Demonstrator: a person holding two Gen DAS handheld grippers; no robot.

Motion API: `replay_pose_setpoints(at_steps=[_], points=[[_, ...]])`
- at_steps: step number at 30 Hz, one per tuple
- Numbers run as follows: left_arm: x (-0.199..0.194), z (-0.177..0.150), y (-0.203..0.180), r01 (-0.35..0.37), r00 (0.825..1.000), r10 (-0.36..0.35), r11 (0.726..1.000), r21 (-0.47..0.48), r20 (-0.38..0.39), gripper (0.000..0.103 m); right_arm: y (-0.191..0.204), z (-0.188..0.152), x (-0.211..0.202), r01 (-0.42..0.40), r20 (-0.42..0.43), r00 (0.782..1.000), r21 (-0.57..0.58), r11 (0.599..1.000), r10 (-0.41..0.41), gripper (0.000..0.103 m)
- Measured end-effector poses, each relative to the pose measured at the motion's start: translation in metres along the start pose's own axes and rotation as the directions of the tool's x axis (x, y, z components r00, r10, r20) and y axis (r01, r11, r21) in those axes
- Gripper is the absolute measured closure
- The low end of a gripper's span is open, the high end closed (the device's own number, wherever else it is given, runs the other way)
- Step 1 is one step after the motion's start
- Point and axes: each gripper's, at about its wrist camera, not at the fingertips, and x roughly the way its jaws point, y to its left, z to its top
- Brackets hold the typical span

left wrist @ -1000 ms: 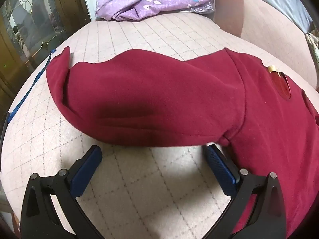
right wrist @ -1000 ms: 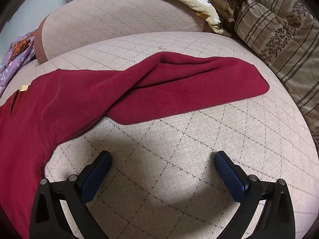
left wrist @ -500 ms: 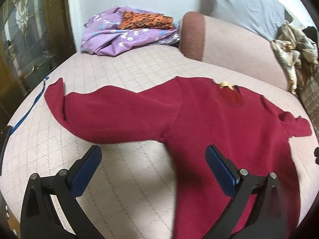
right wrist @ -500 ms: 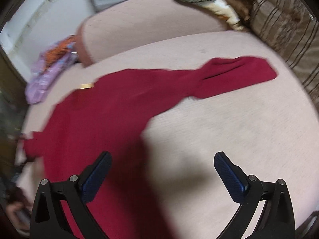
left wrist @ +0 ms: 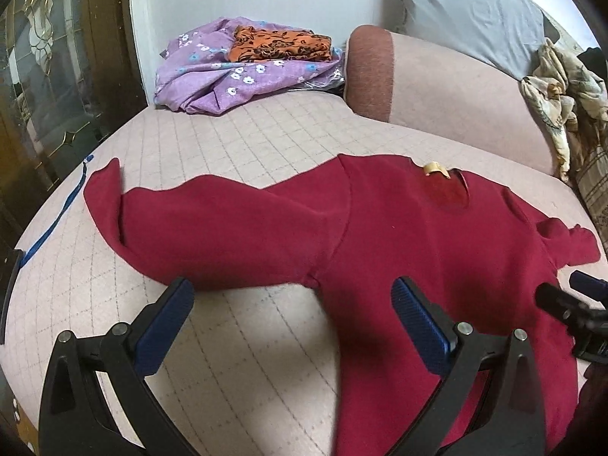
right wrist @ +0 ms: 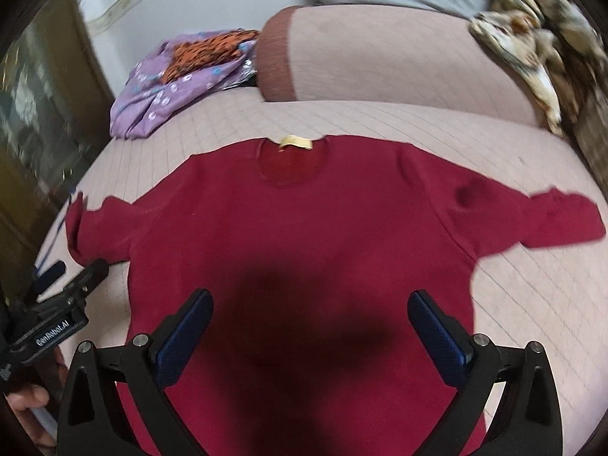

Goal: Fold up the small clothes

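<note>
So far nothing is being folded: a red sweater [right wrist: 304,228] is lying flat, sleeves spread, on a quilted bed [right wrist: 513,285], while the left gripper [left wrist: 292,317] and right gripper [right wrist: 309,330] are hovering spread wide, holding nothing.

Home interior, a bedroom or sitting corner.

Quilted pink mattress [left wrist: 235,152] with diamond stitching fills the lower frame; matching bolster [left wrist: 437,87] with a rust-brown end runs across the upper right. Purple floral cloth [left wrist: 228,76] with an orange patterned piece [left wrist: 281,43] on top bundled at upper centre against a pale wall. Grey pillow [left wrist: 463,11] top right, crumpled beige print fabric [left wrist: 562,87] at right edge. Wooden door with leaded glass [left wrist: 41,76] at left.
</note>
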Motion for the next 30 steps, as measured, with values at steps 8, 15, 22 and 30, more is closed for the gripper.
replay_pose_setpoints(at_steps=[8,15,22,30], points=[[0.011,0.003,0.007,-0.024,1.000,0.024,1.000,-0.018,-0.007,0.000,0.020,0.001,0.021,0.003,-0.002,1.000,-0.042,0.999,-0.004,0.001],[0.018,0.006,0.006,-0.033,0.999,0.033,0.999,-0.023,-0.021,0.000,0.026,0.003,0.037,-0.018,-0.022,1.000,-0.033,0.999,0.017,0.001],[0.022,0.008,0.007,-0.044,0.999,0.044,0.999,-0.026,-0.027,0.000,0.032,0.003,0.047,-0.034,-0.034,0.999,-0.030,0.999,0.033,0.001],[0.025,0.011,0.011,-0.057,0.998,0.056,0.998,-0.039,-0.028,0.000,0.035,0.004,0.054,-0.039,-0.044,0.998,-0.031,0.999,0.038,0.001]])
